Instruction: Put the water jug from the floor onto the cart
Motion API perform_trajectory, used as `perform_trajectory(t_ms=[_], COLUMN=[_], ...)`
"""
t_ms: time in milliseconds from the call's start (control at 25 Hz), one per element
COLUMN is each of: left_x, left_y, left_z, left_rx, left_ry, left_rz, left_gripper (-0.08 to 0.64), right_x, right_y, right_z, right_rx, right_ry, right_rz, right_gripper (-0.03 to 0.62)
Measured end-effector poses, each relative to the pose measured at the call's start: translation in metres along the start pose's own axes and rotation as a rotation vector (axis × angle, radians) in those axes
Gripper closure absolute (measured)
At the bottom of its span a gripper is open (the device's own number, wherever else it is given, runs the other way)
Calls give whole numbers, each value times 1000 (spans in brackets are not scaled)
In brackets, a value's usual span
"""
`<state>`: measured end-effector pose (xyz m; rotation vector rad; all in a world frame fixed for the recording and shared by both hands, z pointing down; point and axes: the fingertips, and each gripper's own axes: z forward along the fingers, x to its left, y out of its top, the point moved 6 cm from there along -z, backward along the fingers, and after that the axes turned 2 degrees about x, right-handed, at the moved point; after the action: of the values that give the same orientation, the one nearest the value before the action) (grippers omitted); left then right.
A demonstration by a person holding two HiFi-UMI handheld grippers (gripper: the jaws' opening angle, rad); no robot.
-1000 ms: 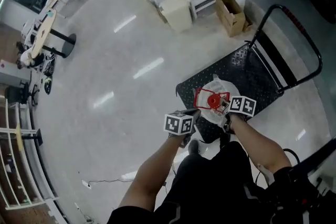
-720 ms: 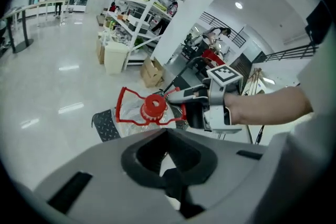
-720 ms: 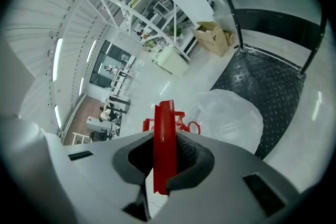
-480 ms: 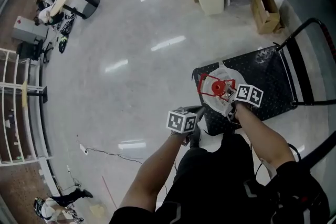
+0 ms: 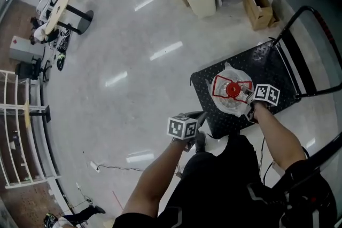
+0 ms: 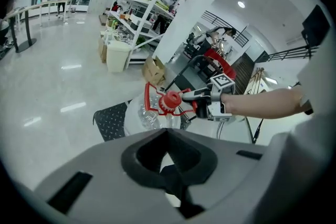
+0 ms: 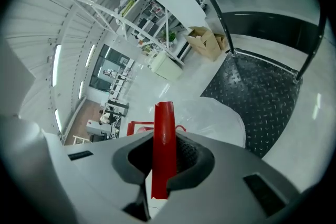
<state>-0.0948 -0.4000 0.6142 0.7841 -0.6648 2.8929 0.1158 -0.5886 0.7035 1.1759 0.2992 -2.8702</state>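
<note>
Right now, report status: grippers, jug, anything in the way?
Right hand-held gripper shut on jug handle. Left hand-held gripper shut, empty. Jug over cart deck, touchdown unclear. Nothing blocking.

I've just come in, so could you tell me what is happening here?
A person holds a gripper in each hand. The right gripper is clamped on the red handle of the jug, which is over the deck of the cart; whether it rests there is hidden. The left gripper hangs beside the cart, shut and empty.

No lettering, number or brand is legible anywhere; only black-and-white square markers [image 5: 183, 127] show.
</note>
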Motion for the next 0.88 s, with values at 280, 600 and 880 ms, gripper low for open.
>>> perform_trajectory(t_ms=[280,600,880], left_x=[-22,-37,-75], left_y=[8,15,14], left_z=[7,-7,-55], left_rx=[3,-126,-231], left_ry=[-48,-179,-402], left_rz=[77,219,425], left_gripper=[558,558,558], right_x=[-10,3,51], right_y=[5,-20,-104], right_z=[-24,-120,-209], right_rx=[-109,-357,-548], right_ry=[-6,-87,-170], right_rz=[-58,-153,-245], right_gripper=[471,453,454])
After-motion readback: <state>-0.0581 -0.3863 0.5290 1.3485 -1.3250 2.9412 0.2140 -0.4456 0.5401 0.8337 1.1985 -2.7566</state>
